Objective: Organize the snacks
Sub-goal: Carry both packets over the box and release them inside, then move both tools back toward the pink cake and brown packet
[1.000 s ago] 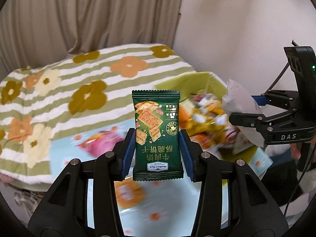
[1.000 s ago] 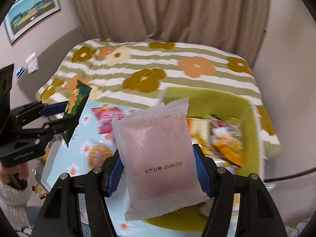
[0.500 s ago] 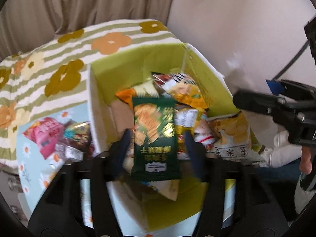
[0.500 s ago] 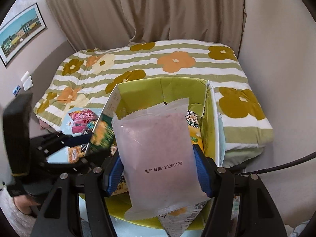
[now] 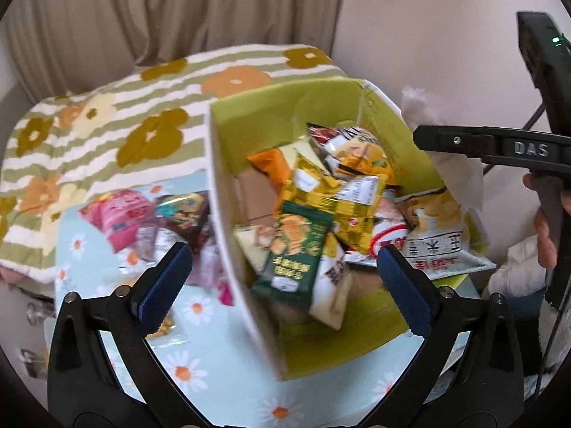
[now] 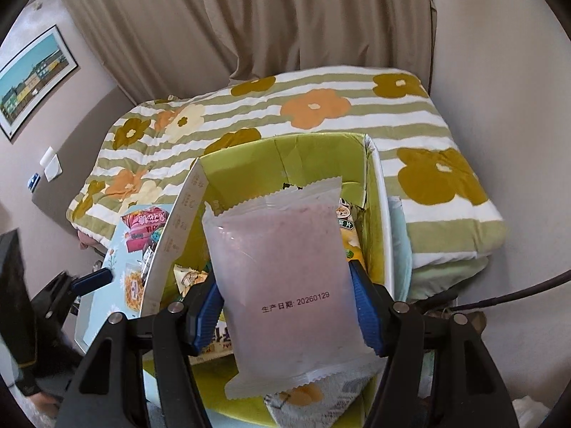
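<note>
Dropped green packet (image 5: 294,260) into box (image 5: 228,221) | left claw (image 5: 282,278) opened

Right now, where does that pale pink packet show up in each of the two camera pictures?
Left wrist view: only its crinkled white edge shows at right, beyond the right gripper's black finger.
Right wrist view: pale pink packet fills the centre, clamped between blue pads.
Shared landmark: the green box.

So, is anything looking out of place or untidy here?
Nothing is spilled or damaged. The snacks in the green box lie in a loose, tilted heap, the dark green cracker packet slanted on top. Several packets, including a pink one, lie outside on the daisy-print mat.
</note>
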`<act>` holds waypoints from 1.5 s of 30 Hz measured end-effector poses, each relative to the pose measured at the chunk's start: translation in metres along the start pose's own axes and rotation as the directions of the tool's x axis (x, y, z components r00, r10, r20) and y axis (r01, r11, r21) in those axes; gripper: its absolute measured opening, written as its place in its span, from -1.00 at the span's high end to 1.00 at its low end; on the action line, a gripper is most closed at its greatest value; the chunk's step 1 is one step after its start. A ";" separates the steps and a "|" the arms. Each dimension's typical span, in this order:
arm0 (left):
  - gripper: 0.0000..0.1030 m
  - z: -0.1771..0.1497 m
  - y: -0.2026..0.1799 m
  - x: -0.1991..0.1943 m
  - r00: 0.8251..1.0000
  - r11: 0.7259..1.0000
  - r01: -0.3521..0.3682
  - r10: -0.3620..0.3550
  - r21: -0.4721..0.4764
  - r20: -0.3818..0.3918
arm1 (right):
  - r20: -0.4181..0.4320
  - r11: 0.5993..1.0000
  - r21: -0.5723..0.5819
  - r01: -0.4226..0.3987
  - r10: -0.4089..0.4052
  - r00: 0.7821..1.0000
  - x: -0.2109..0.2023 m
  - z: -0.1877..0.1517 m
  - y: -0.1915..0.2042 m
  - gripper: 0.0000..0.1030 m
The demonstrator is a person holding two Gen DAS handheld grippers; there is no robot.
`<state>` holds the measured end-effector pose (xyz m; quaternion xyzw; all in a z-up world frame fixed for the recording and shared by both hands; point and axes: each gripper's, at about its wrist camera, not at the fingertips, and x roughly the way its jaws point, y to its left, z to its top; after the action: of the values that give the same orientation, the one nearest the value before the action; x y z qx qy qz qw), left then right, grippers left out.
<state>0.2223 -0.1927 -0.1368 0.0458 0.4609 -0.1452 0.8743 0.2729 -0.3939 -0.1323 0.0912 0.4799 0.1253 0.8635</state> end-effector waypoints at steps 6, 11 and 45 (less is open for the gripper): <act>-0.99 -0.008 0.021 -0.008 1.000 0.998 -0.020 0.020 -0.065 -0.002 | 0.088 0.999 0.014 -0.038 0.037 0.995 -0.011 -0.005 -0.004 -0.97; -0.99 -0.015 0.037 -0.019 0.999 0.994 -0.031 0.034 -0.104 0.018 | 0.109 0.999 0.018 -0.039 0.037 0.993 -0.018 -0.012 -0.005 -0.98; -0.99 -0.046 0.262 -0.086 0.998 0.981 0.001 0.010 -0.195 0.055 | 0.190 0.992 -0.123 0.019 0.004 0.982 0.007 -0.031 0.224 -0.98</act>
<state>0.2178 0.0848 -0.1067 -0.0428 0.4484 -0.0987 0.8874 0.2216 -0.1777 -0.0916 0.0469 0.3869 0.1425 0.9098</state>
